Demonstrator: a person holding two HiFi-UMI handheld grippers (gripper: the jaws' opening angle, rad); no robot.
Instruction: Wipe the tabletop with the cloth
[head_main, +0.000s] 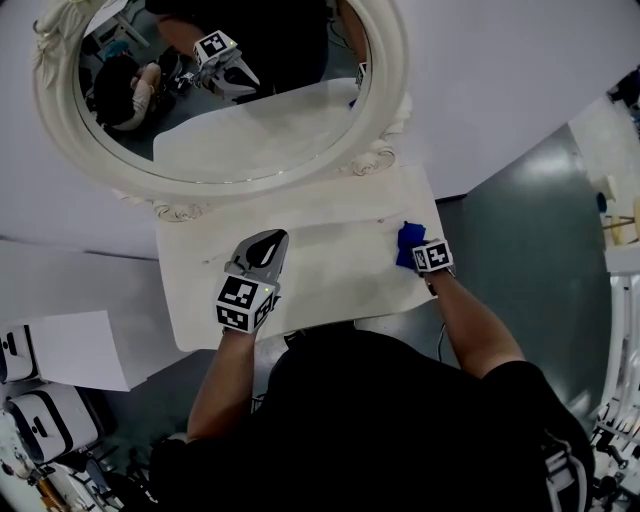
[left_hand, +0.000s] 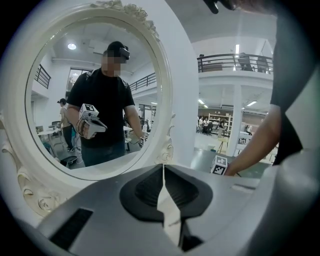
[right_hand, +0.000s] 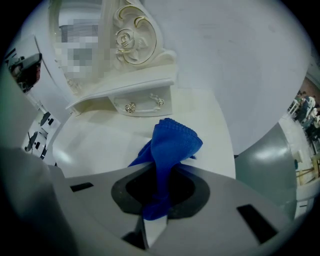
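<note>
Right side first: the blue cloth (head_main: 409, 243) sits close to the right edge of the white tabletop (head_main: 330, 275), about halfway between front and back. The right gripper (head_main: 415, 252) has its jaws clamped on it. In the right gripper view a bunched fold of the cloth (right_hand: 172, 142) runs down between the jaws of the right gripper (right_hand: 159, 192) and puffs up above them, soft and finely ribbed.

Ahead of that gripper the smooth, pale surface is bare up to a small drawer (right_hand: 142, 106) with two round knobs. The drawer sits under the mirror's carved base along the back edge. Past the right edge there is only grey-green floor (head_main: 520, 220).

The left gripper (head_main: 270, 240) is over the middle-left of the tabletop, nearer the front edge, and points toward the back. Its jaws are pressed together with nothing between them; in its own view the left gripper (left_hand: 163, 169) shows its tips meeting in a thin seam. A broad bare stretch lies between the two grippers.

The oval mirror (head_main: 388, 100) has an ornate white frame with scrollwork and stands along the back.

Both forearms reach in over the front edge, the right one from near the front right corner.
</note>
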